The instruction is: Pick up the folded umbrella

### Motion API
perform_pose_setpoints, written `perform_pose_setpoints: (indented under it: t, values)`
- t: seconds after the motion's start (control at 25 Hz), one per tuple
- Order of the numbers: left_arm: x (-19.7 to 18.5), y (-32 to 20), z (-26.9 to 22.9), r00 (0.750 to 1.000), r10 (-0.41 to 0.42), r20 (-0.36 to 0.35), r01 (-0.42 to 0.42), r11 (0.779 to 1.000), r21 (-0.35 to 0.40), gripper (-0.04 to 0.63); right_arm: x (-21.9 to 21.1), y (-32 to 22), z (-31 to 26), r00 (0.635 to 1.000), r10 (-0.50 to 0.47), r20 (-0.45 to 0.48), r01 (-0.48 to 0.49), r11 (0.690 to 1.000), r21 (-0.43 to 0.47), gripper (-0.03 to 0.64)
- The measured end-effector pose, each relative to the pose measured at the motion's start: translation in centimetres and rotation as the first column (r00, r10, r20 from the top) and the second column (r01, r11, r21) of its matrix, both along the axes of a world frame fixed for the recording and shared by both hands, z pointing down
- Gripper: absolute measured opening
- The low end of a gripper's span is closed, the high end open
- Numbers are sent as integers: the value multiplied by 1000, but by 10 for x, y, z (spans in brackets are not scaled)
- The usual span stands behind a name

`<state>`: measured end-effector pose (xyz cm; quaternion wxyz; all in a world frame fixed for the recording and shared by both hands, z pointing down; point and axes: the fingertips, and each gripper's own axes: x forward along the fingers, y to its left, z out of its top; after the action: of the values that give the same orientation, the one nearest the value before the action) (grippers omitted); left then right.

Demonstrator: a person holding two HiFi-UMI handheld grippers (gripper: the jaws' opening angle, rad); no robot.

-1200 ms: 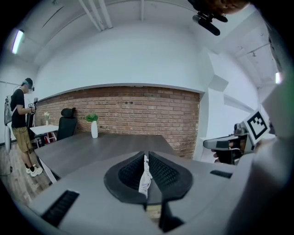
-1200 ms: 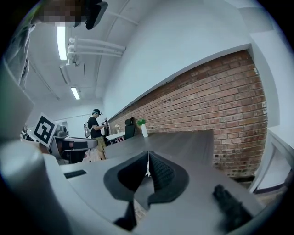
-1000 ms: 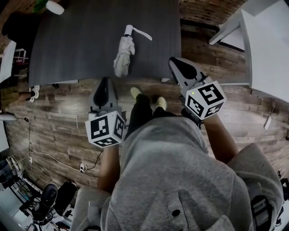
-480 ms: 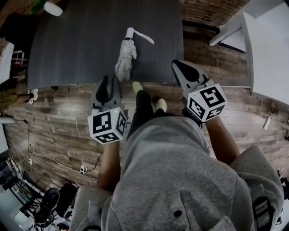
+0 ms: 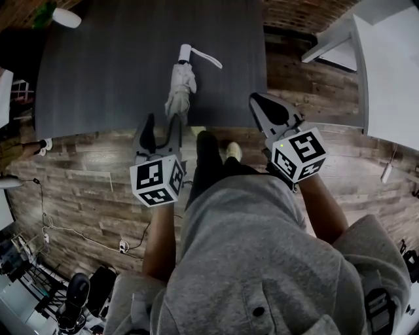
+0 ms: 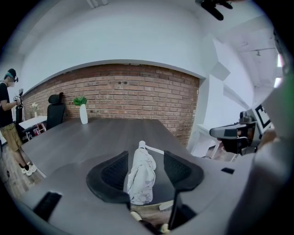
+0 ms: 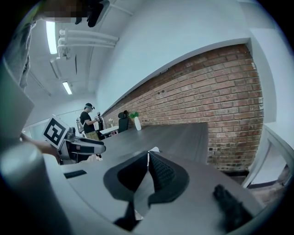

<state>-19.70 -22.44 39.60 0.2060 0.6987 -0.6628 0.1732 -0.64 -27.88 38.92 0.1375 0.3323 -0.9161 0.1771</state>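
Note:
The folded umbrella (image 5: 180, 85), pale grey cloth with a white handle (image 5: 185, 52) and a loose strap, lies on the dark table (image 5: 105, 72) near its front edge. My left gripper (image 5: 162, 127) hovers at that edge just short of the umbrella's near end, and its jaws are opening. In the left gripper view the umbrella (image 6: 140, 176) shows in the gap of the left gripper (image 6: 144, 158), the pads not touching it. My right gripper (image 5: 256, 98) stays to the right of the umbrella, shut and empty; the right gripper (image 7: 148, 153) looks over the tabletop.
A white vase with a plant (image 5: 65, 17) stands at the table's far left corner. A white table (image 5: 393, 65) is to the right. A person (image 6: 9, 119) stands by an office chair (image 6: 55, 114) at the far left. My own shoes (image 5: 232, 150) are under the table edge.
The left gripper has moved forward and down to the table's front edge, and its jaws have gone from shut to apart. The right gripper has shifted a little.

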Motion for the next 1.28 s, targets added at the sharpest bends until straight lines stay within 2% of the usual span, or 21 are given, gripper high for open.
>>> perform_pose_setpoints:
  t: [0.36, 0.64, 1.28]
  values:
    - [-6, -9, 33, 1000, 27, 6, -26, 994, -102, 292, -8, -5, 15, 999, -5, -34, 3, 999, -33, 25]
    - [-5, -14, 57, 998, 60, -18, -62, 982, -178, 316, -15, -10, 19, 999, 2, -48, -5, 999, -45, 25]
    - [-6, -27, 93, 996, 81, -47, -90, 961, -261, 330, -26, -23, 36, 997, 12, -78, -19, 996, -88, 25]
